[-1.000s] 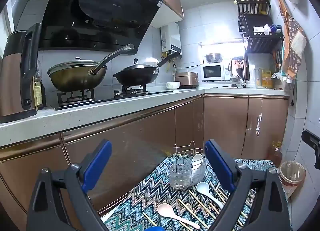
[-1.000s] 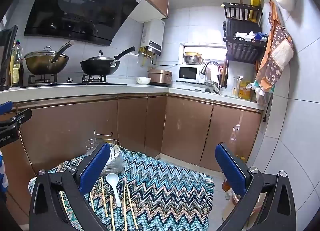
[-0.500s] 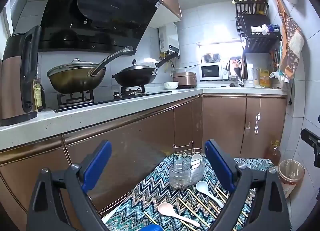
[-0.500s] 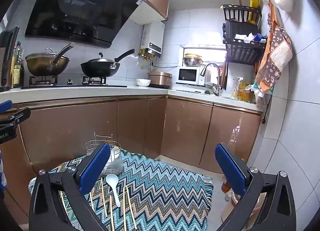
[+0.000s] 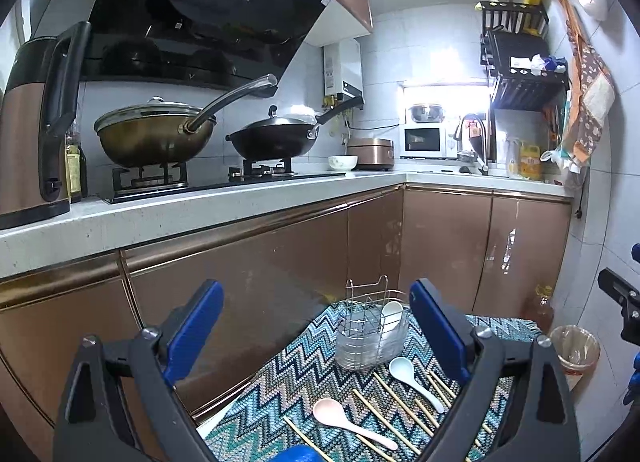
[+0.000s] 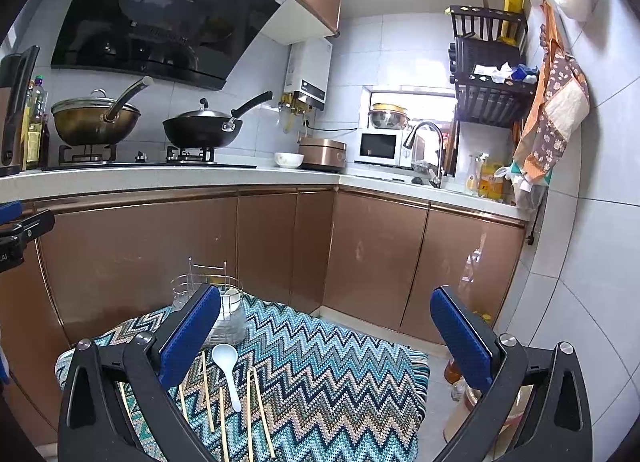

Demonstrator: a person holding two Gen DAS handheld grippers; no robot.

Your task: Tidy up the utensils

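Note:
A wire utensil holder (image 5: 372, 328) stands at the far end of a zigzag-patterned cloth (image 5: 288, 394) and has one white spoon in it. In front of it lie a white spoon (image 5: 412, 376), a pink spoon (image 5: 340, 420) and several wooden chopsticks (image 5: 394, 406). My left gripper (image 5: 316, 338) is open and empty, held above the cloth's near end. My right gripper (image 6: 326, 338) is open and empty, above the cloth to the right of the holder (image 6: 218, 312), the white spoon (image 6: 226, 368) and the chopsticks (image 6: 256, 402).
Brown cabinet fronts (image 5: 256, 282) and a counter with two woks (image 5: 160, 134) run behind the cloth. A kettle (image 5: 32, 122) stands at the far left. A bin (image 5: 574, 350) and an oil bottle (image 5: 540, 308) sit on the floor at the right.
Both grippers have stayed open and empty. The views have shifted only slightly; nothing on the cloth has moved.

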